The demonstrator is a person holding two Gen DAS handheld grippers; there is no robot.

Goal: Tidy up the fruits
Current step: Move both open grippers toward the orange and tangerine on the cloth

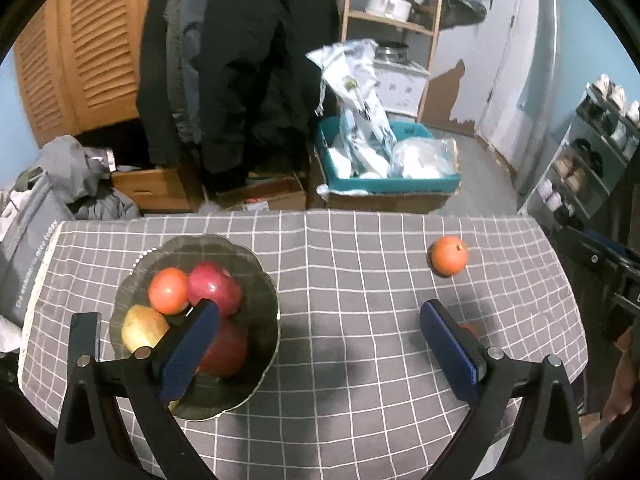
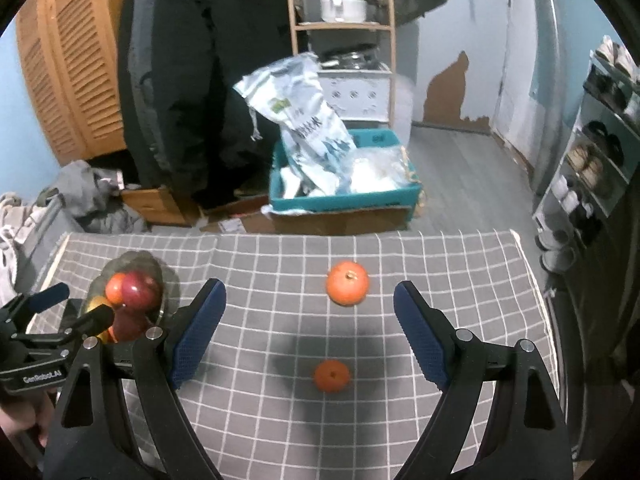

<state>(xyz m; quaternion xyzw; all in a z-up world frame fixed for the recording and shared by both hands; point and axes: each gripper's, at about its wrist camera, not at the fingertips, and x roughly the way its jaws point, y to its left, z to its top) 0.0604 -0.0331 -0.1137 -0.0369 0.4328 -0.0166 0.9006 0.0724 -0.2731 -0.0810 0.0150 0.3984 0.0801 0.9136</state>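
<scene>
Both hand-held grippers stand over a table covered with a grey checked cloth (image 2: 280,420). The right gripper (image 2: 310,330) has its blue-padded jaws spread wide with nothing between the pads; a small orange fruit (image 2: 331,375) lies on the cloth below the gap, nearest the camera. The left gripper (image 1: 320,348) likewise has its jaws wide apart and empty, hanging above bare cloth just right of a dark glass bowl (image 1: 264,364), with its left finger overlapping the bowl in that view. In the right wrist view the left gripper appears at the left edge, in front of the bowl. The bowl holds a yellow fruit (image 1: 142,326) at its near left, an orange-red fruit (image 1: 169,290) beside a red apple (image 1: 214,286) farther back, and a second red fruit (image 1: 226,350), probably another apple, partly hidden behind the finger. Farther out on the cloth, well apart from the bowl, rests a larger orange fruit (image 2: 347,282) with a dry stem end facing up. Beyond the table's far edge stand a teal crate (image 2: 344,196) filled with plastic bags, a dark hanging coat (image 2: 192,80), and a wooden shelf unit (image 2: 340,28) bearing a white pot.
</scene>
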